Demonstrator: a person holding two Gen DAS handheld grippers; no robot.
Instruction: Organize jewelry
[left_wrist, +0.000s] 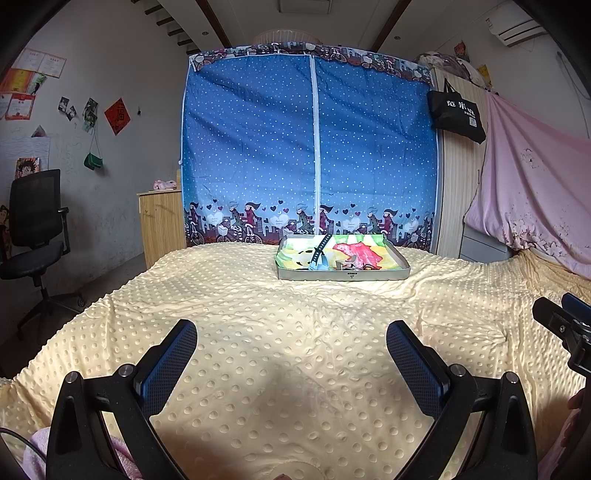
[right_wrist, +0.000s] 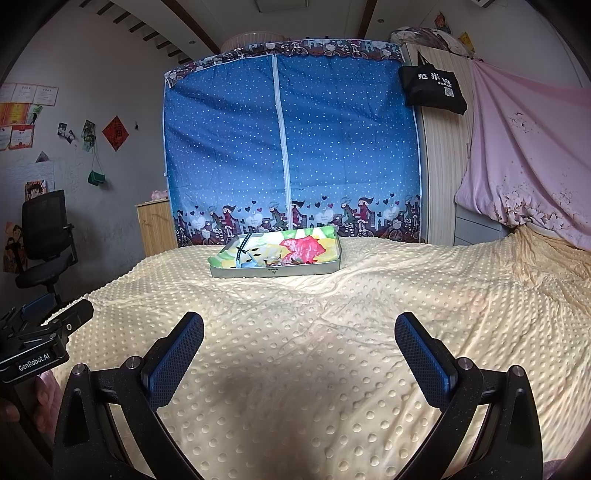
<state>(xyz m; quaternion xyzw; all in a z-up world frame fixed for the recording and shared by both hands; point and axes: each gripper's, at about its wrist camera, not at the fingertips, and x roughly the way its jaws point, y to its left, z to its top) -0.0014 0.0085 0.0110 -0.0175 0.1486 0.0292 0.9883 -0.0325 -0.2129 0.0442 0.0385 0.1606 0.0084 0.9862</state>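
A shallow metal tray (left_wrist: 343, 274) with a colourful picture inside lies far ahead on the bed; it also shows in the right wrist view (right_wrist: 275, 272). In it lie a blue watch strap (left_wrist: 318, 253), (right_wrist: 243, 252) and small jewelry pieces (left_wrist: 351, 263), (right_wrist: 273, 260), too small to tell apart. My left gripper (left_wrist: 291, 350) is open and empty, low over the blanket, well short of the tray. My right gripper (right_wrist: 299, 343) is open and empty too, beside the left one.
A cream dotted blanket (left_wrist: 258, 332) covers the bed. A blue dotted fabric wardrobe (left_wrist: 310, 147) stands behind it, a wooden cabinet (left_wrist: 160, 221) and a black office chair (left_wrist: 35, 229) to the left, pink cloth (left_wrist: 535, 184) to the right.
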